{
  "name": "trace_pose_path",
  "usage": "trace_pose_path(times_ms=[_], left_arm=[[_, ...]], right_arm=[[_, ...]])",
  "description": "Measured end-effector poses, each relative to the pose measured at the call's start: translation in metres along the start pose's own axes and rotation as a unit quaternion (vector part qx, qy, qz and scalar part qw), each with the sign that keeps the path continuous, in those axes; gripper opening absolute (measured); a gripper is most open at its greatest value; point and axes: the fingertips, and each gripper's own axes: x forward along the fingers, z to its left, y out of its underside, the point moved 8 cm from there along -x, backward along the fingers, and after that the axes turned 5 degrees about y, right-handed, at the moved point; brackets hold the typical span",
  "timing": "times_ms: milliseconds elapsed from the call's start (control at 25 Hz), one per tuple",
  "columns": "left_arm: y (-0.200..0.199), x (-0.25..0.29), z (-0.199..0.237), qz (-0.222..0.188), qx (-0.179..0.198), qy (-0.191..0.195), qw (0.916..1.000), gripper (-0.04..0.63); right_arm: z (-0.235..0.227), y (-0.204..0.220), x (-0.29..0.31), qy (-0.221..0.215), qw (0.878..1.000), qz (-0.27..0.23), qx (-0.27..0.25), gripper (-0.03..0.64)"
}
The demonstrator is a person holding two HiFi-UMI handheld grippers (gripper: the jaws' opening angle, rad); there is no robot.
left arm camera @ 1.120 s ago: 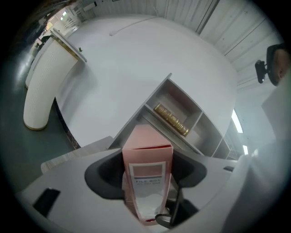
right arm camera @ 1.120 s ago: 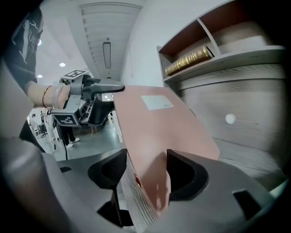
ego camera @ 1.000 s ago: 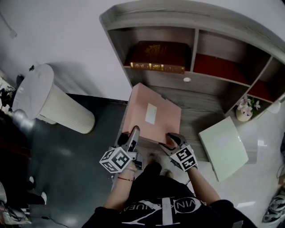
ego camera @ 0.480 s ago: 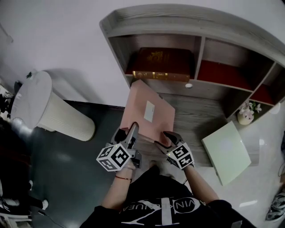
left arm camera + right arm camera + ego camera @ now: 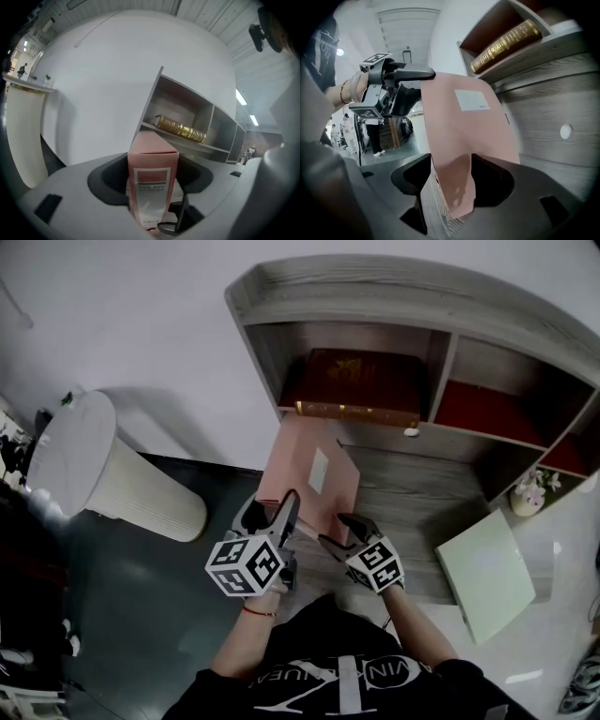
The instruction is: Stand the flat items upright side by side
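Observation:
A pink file box [image 5: 314,479] is tilted up on its long edge above the grey desk [image 5: 422,493], white label facing right. My left gripper [image 5: 270,514] is shut on its near spine end; in the left gripper view the labelled spine [image 5: 151,183] fills the gap between the jaws. My right gripper [image 5: 342,532] is shut on the box's near right edge, and the pink panel [image 5: 464,122] runs up from between its jaws. A pale green file box [image 5: 483,573] lies flat at the desk's right. A dark red book [image 5: 361,381] with a gold spine lies in the left cubby.
The grey shelf unit [image 5: 441,343] has several cubbies along the desk's back, with red lining in the middle one. A small flower pot [image 5: 530,493] stands at the far right. A white ribbed cylinder [image 5: 112,474] stands on the dark floor to the left.
The pink box has swung from nearly flat to steeply on edge, looking narrower from above. Both grippers have kept their hold and shifted slightly left.

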Motion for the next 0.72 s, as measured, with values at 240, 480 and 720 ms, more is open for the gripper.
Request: trace_pose_path(times_ms=[240, 480, 720], left_arm=[[-0.008, 0.01, -0.001, 0.012, 0.052, 0.0, 0.9986, 0.287], [-0.013, 0.021, -0.002, 0.024, 0.094, -0.001, 0.9953, 0.287], [-0.016, 0.029, 0.002, 0.027, 0.12, -0.012, 0.9923, 0.288]], right_arm=[[-0.003, -0.006, 0.019, -0.008, 1.0, 0.002, -0.003, 0.278], [-0.009, -0.011, 0.036, -0.014, 1.0, 0.011, -0.006, 0.279], [-0.014, -0.014, 0.054, -0.026, 1.0, 0.013, 0.001, 0.288]])
